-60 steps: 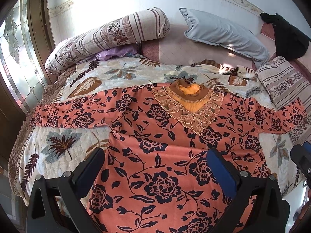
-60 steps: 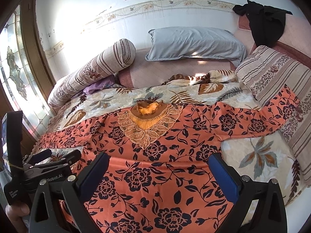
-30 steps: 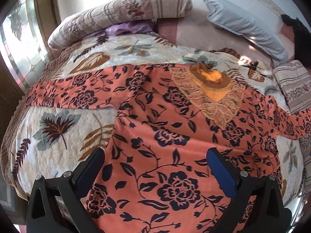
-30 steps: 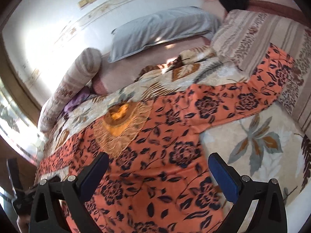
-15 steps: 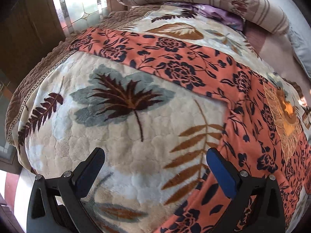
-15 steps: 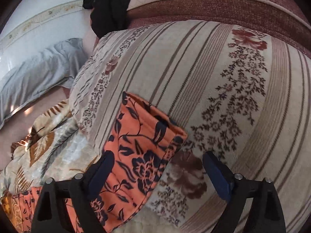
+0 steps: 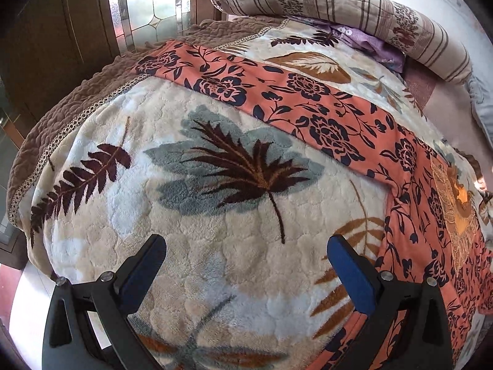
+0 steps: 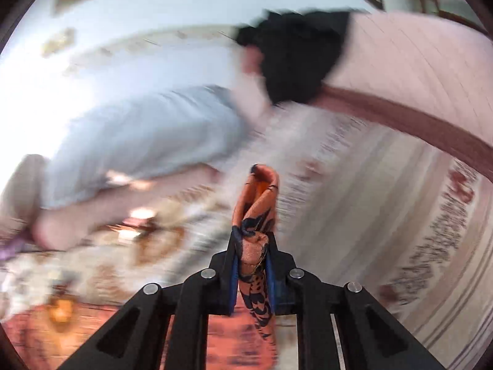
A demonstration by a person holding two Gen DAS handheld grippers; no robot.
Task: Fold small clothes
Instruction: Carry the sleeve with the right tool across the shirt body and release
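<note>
Right gripper point(image 8: 253, 265), spread over the sleeve cuff half a second ago, now pinches it aloft; left gripper point(image 7: 246, 273) hangs spread over the leaf blanket point(image 7: 215, 215) beside the orange floral garment point(image 7: 323, 117); fast swing risks slipping the cuff.

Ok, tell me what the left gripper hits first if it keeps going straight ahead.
Probably the leaf-print blanket: the open left gripper points at its plush surface. The orange floral sleeve lies beyond that; depth is hard to judge.
</note>
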